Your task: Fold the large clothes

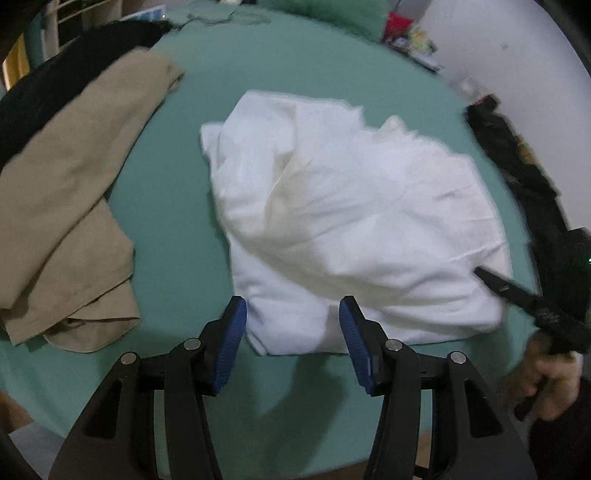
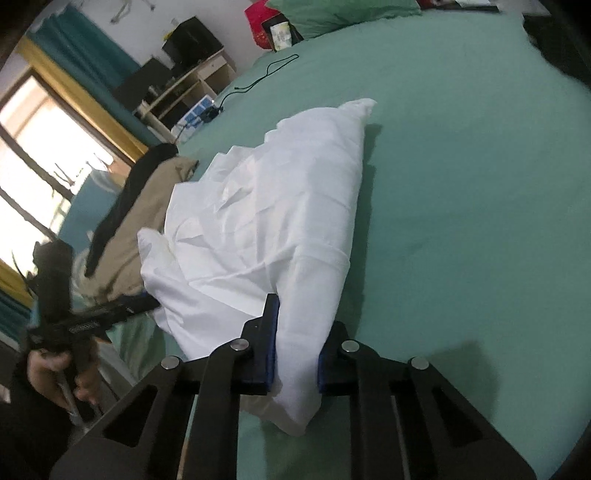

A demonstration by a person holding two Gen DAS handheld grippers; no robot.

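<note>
A white garment [image 1: 343,225] lies bunched on the green bed sheet [image 1: 177,206]. My left gripper [image 1: 292,314] is open and empty, just above the garment's near edge. My right gripper [image 2: 295,343] is shut on a thick fold of the white garment [image 2: 266,221] at its right edge and lifts that edge a little. In the left wrist view the right gripper [image 1: 491,280] shows at the garment's right side, blurred. In the right wrist view the left gripper [image 2: 144,306] shows at the garment's far left.
A beige garment [image 1: 70,206] and a black one [image 1: 62,77] lie at the left of the bed. Dark clothes [image 1: 517,170] lie along the right edge. A green pillow [image 2: 340,11], a cable [image 2: 266,74] and shelves [image 2: 184,85] are at the far end.
</note>
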